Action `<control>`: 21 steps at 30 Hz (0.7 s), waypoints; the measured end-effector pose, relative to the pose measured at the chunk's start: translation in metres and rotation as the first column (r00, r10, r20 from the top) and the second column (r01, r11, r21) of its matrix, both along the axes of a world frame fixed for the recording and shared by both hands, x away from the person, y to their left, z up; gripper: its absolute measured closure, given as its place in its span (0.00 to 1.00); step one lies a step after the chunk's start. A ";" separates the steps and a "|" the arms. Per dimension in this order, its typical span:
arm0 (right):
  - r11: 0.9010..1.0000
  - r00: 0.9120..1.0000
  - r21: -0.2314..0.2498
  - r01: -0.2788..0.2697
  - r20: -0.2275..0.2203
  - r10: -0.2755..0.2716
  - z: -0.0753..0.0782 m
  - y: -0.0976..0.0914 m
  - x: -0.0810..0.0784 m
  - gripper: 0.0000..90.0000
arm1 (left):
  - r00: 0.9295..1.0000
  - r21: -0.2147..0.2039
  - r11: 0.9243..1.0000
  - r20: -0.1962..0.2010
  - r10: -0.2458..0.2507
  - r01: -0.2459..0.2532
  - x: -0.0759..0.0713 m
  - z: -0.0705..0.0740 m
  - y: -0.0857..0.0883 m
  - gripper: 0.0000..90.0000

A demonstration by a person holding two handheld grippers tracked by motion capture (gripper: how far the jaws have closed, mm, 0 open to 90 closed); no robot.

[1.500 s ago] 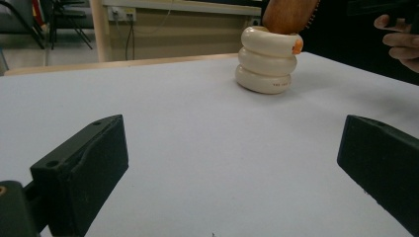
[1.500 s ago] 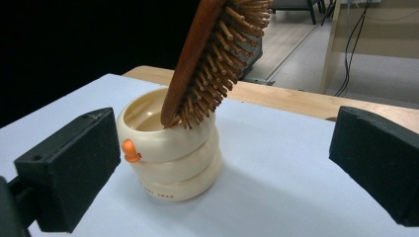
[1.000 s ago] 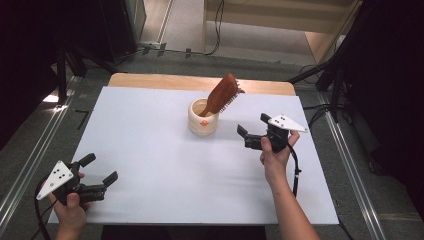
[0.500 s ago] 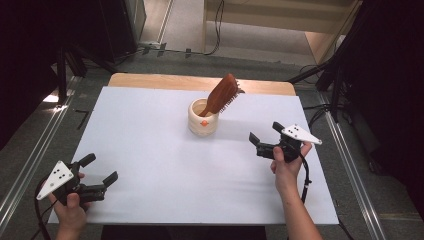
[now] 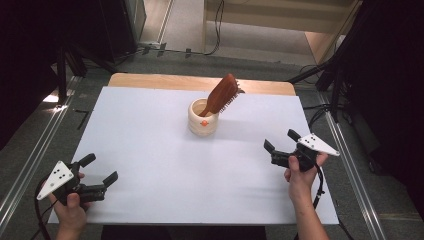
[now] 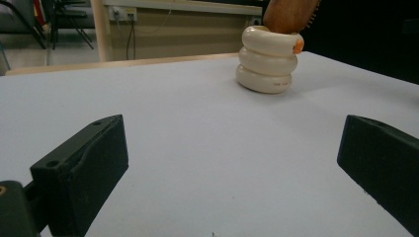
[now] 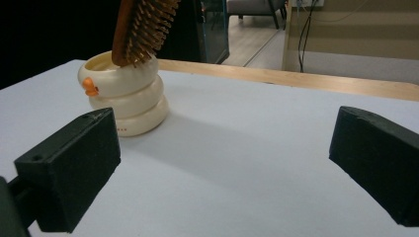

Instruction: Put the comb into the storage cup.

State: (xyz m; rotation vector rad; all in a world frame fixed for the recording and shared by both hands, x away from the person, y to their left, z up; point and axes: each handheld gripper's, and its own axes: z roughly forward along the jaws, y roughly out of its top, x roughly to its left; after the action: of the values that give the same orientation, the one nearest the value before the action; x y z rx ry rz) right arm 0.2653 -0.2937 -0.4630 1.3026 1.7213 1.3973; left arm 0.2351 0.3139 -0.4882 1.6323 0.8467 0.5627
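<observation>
In the high view, a wooden hairbrush [image 5: 224,93] leans in a cream ringed holder [image 5: 202,119] at the centre of the white table [image 5: 150,150], with the left hand-held gripper [image 5: 99,169] released at lower left and the right hand-held gripper [image 5: 280,140] released at right, both well apart from it. In the left gripper view, the holder [image 6: 267,59] stands at the upper right between wide-apart jaws. In the right gripper view, the brush [image 7: 141,27] and holder [image 7: 126,96] sit at upper left beyond spread, empty jaws.

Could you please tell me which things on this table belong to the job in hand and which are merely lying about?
Part of the job:
- wooden hairbrush, standing tilted in the holder
- cream ringed holder with an orange spot
- left gripper, jaws open
- right gripper, jaws open

Just lying about:
- cables on the floor beyond the table
</observation>
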 end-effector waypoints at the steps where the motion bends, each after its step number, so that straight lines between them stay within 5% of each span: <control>1: 1.000 1.000 0.001 0.001 -0.001 -0.001 -0.001 -0.001 -0.002 0.00 | 1.000 -0.001 1.000 0.000 0.001 -0.001 0.000 0.000 0.000 0.00; 21: 0.999 1.000 -0.025 0.031 -0.005 -0.031 -0.012 -0.030 -0.037 0.00 | 1.000 0.003 1.000 0.001 0.006 -0.006 0.000 0.000 -0.001 0.00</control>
State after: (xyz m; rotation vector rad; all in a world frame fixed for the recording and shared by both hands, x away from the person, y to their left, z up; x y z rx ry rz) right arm 0.2285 -0.3242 -0.4754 1.3150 1.7096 1.3526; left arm 0.2349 0.3134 -0.4882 1.6322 0.8510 0.5695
